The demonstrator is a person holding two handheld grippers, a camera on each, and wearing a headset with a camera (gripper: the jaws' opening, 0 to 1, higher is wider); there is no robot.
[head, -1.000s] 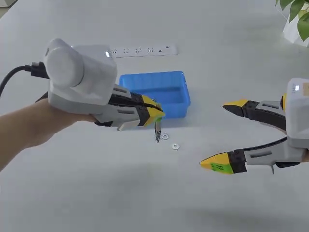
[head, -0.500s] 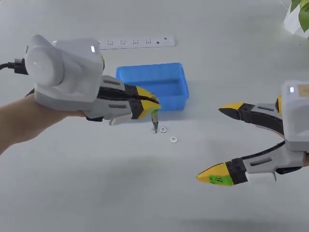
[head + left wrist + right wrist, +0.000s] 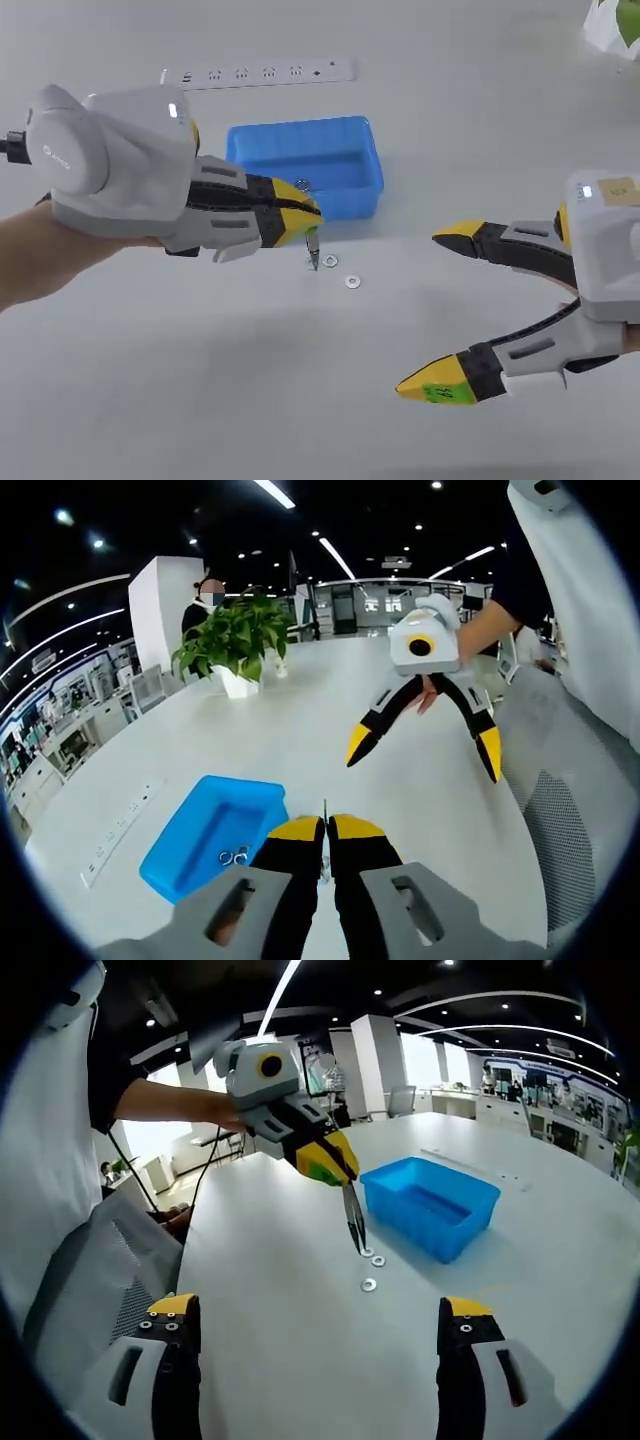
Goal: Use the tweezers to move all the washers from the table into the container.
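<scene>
Power strip [image 3: 258, 72] behind blue container [image 3: 350, 203], potted plant [image 3: 235, 635] well apart

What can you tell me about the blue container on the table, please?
The blue container is a shallow rectangular tray, plastic by its look, with rounded corners and an open top. It stands flat on the white table, with a power strip beyond it. A few washers lie inside near one wall. Two loose washers lie on the table just outside its front wall, by the tweezers. Only the table seems to touch it.
</scene>
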